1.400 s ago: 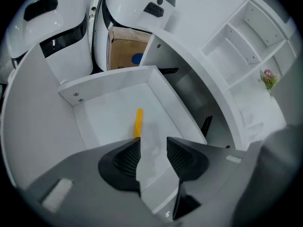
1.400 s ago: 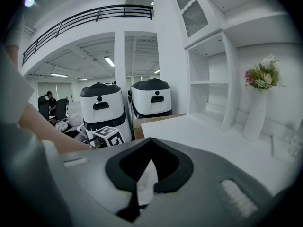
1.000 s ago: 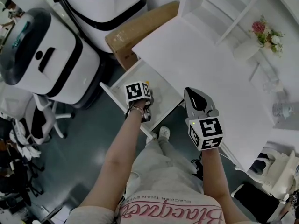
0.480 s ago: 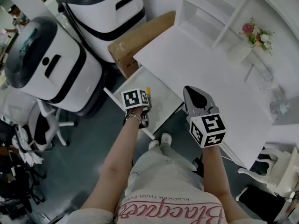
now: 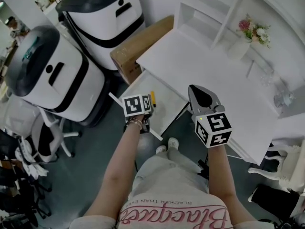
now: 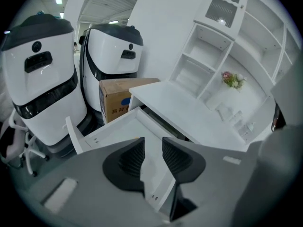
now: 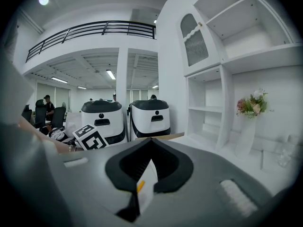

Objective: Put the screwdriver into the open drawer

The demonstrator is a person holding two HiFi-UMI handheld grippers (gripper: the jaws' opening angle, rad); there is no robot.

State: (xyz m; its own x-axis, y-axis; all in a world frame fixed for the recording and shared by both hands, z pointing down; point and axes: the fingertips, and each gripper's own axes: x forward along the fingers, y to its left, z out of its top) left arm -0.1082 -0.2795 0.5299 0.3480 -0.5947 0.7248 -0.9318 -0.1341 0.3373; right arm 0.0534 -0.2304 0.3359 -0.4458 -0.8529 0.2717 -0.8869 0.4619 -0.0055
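The yellow-handled screwdriver (image 5: 152, 99) lies in the open white drawer (image 5: 167, 109) that sticks out from under the desk. My left gripper (image 5: 143, 109) hangs above the drawer's near left part, clear of the screwdriver. In the left gripper view its jaws (image 6: 152, 150) are closing, with a gap left and only the drawer floor (image 6: 118, 129) showing between them. My right gripper (image 5: 199, 93) hovers over the desk's front edge, right of the drawer, with its tips together and nothing in them. A sliver of the screwdriver (image 7: 140, 186) shows below the right gripper (image 7: 150, 148).
The white desk (image 5: 209, 66) carries a vase of flowers (image 5: 250, 32) and glassware at the far right, under a shelf unit (image 5: 205, 8). A cardboard box (image 5: 138, 42) and two big white machines (image 5: 52, 75) (image 5: 105, 13) stand left of the drawer. Office chairs (image 5: 28, 123) crowd the left.
Both grippers have risen. The left one has drawn back from the drawer and its jaws look narrower, while the screwdriver stays lying in the drawer.
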